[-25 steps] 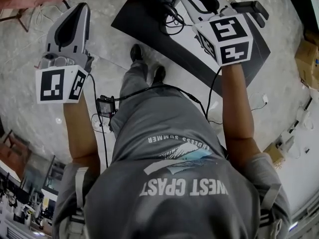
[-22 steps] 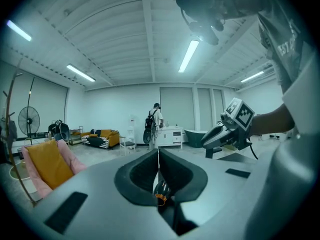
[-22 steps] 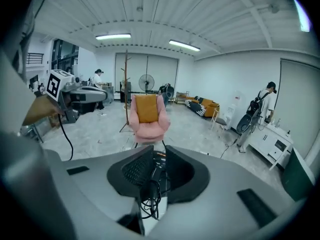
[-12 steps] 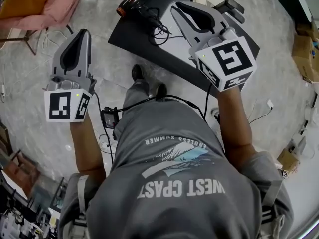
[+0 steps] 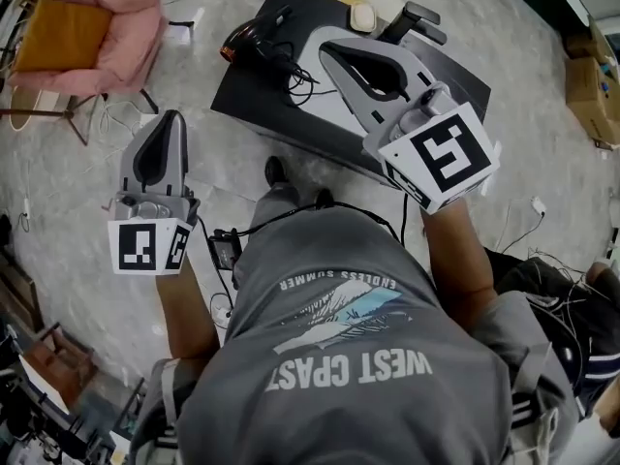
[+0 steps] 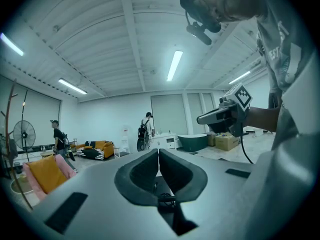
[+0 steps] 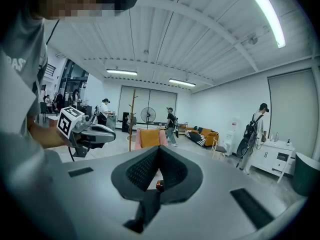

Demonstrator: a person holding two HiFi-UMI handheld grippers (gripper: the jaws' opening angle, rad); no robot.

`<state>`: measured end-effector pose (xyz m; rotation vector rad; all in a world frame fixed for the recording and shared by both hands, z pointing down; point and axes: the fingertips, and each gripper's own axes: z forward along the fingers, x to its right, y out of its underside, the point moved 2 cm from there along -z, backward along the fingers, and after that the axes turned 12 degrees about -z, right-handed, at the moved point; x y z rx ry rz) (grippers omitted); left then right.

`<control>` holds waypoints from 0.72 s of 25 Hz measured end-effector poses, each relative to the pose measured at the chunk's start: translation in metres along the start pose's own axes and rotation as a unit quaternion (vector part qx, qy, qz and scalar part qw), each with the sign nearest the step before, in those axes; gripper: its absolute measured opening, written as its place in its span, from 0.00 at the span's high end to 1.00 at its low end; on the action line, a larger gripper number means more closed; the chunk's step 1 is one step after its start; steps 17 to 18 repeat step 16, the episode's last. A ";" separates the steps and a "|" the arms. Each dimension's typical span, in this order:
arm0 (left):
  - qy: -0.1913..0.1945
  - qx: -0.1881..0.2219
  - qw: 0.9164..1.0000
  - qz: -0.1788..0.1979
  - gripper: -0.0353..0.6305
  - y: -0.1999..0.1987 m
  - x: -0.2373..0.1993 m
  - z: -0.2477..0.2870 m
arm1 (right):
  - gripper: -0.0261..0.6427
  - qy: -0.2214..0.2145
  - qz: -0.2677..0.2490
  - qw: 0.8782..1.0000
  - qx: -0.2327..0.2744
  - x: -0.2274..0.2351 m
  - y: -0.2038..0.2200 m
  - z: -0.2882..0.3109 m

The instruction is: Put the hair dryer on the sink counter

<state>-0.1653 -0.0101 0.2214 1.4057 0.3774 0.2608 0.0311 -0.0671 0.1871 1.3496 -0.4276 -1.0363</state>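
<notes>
Right gripper [image 5: 329, 54] has pulled back over the black table [image 5: 257, 90], claw pinched shut and empty. Hair dryer [image 5: 242, 39] lies on the table's corner. Left gripper [image 5: 172, 119], shut too, hangs just off the table.

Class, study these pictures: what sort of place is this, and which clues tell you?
Probably a large indoor hall staged with home furniture: strip lights on a bare ceiling, a bathtub, sofas.

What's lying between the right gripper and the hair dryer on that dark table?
In the head view, loops of black cord lie on the dark table between the hair dryer and the right gripper, whose jaws are closing on nothing.
</notes>
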 end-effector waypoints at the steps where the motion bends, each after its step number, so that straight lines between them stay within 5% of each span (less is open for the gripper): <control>1: -0.001 0.001 1.000 0.000 0.91 0.000 0.003 -0.004 | 0.92 0.002 -0.001 1.000 0.002 -0.002 -0.001 -0.005; 18: -0.004 0.001 1.000 0.004 0.91 0.000 0.047 -0.045 | 0.92 0.012 0.001 1.000 -0.005 -0.021 0.002 -0.066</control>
